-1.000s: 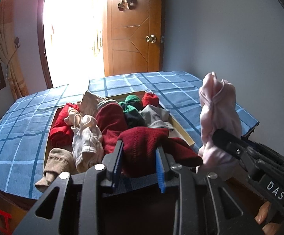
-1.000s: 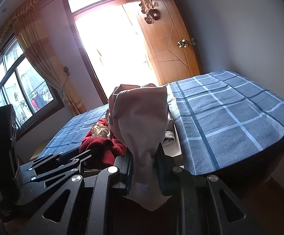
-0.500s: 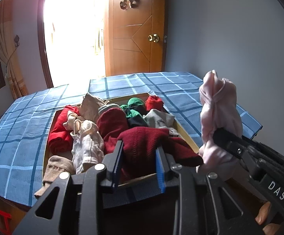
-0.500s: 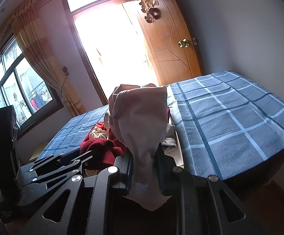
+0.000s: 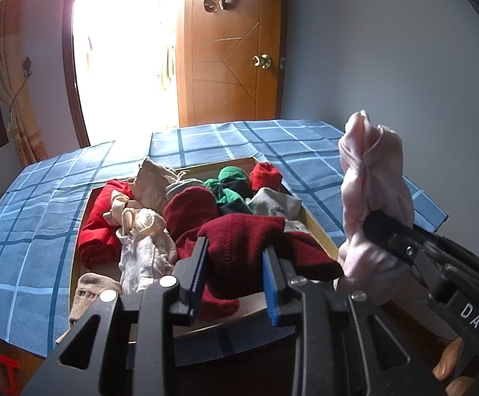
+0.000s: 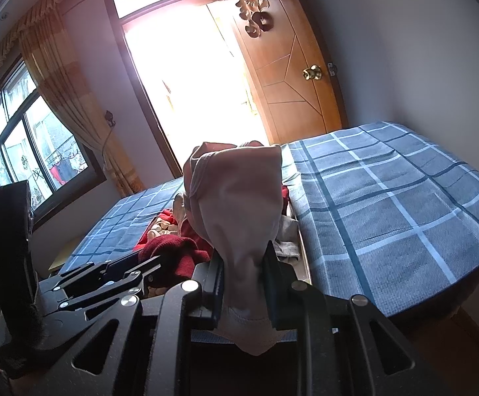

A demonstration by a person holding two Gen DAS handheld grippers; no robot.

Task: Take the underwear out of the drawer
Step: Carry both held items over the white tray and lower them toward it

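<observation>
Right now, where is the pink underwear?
In both wrist views, the pink underwear is clamped in the right gripper, out of the drawer, near its right edge.

Drawer full of clothes lies on the bed, door behind.

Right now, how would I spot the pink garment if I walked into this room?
Find the bed's blue checked cover and the open drawer resting on it. Right of the drawer, the right gripper pinches the pale pink underwear upright in the air; every other garment lies in the drawer.
</observation>
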